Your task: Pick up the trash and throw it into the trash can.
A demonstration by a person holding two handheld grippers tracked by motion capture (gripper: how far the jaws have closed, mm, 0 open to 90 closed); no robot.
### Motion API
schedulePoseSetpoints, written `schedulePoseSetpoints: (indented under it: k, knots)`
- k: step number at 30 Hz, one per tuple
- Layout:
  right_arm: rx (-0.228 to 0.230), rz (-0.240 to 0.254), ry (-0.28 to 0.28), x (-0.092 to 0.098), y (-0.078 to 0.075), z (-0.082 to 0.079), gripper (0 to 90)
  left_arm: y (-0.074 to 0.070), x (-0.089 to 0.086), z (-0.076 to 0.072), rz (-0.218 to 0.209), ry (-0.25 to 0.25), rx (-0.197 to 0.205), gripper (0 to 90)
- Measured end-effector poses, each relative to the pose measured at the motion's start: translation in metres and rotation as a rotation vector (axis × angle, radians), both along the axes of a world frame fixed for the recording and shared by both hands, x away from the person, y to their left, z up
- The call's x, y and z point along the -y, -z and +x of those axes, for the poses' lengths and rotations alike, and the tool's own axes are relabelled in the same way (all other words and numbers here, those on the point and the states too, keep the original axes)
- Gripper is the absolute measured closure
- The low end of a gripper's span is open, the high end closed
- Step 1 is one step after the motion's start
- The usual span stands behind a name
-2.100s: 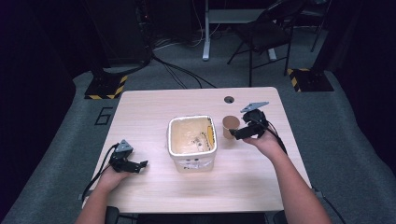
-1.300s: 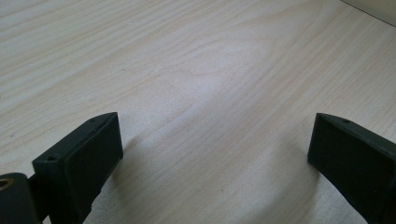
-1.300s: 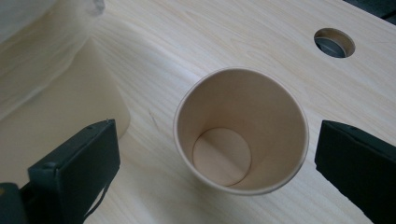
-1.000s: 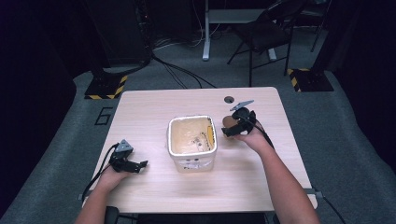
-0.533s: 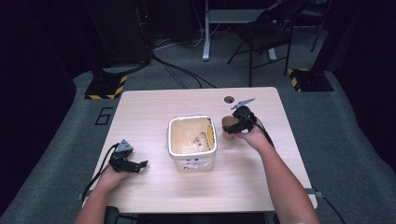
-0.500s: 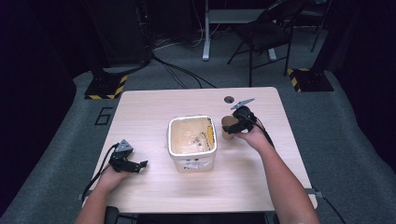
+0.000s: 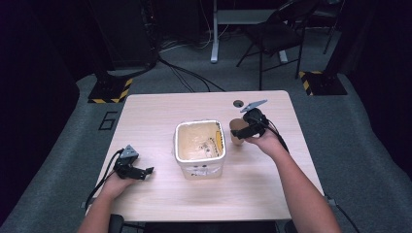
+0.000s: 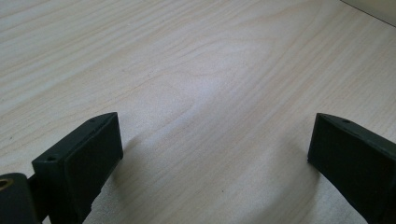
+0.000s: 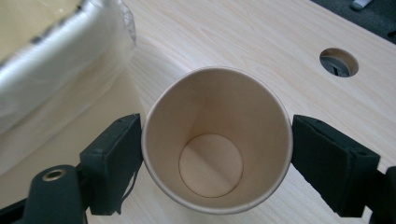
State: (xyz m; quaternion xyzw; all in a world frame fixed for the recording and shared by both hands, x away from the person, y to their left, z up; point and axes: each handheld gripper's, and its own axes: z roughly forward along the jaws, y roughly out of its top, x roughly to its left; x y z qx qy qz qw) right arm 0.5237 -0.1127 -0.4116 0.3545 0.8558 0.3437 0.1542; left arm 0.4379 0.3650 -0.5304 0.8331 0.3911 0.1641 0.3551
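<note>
Left gripper (image 7: 132, 167), held at the counter's (image 7: 160, 109) 8 o'clock corner: jaws are spread wide and nothing is held between them; bare wood grain is seen between them in the left gripper view, where the left gripper (image 8: 210, 154) rests low over the counter (image 8: 196, 70); a cable is trailed from it toward the near edge. Centre: a cream square tub (image 7: 199, 148) lined with clear plastic film is placed upright; its rim and film are seen at 10 o'clock in the right gripper view (image 9: 60, 51). At the tub's 2 o'clock, just beside it, a brown paper cup (image 7: 237, 131) is stood open-mouthed; the right gripper (image 7: 248, 130) is set around it; in the right gripper view the right gripper (image 9: 217, 149) has one jaw touching each side of the paper cup (image 9: 217, 140), which is gripped by them; the cup is seen to be empty. At 1 o'clock from the cup a round cable hole (image 9: 339, 62) is cut in the counter.
</note>
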Motion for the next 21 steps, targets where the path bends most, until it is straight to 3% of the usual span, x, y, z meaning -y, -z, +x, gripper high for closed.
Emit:
schedulePoseSetpoints:
  k: [21]
  knots:
    - [0.059,0.010,-0.052,0.004,-0.040,-0.024,18.0,0.000,0.000,0.000,0.002,-0.001,0.000,2.9]
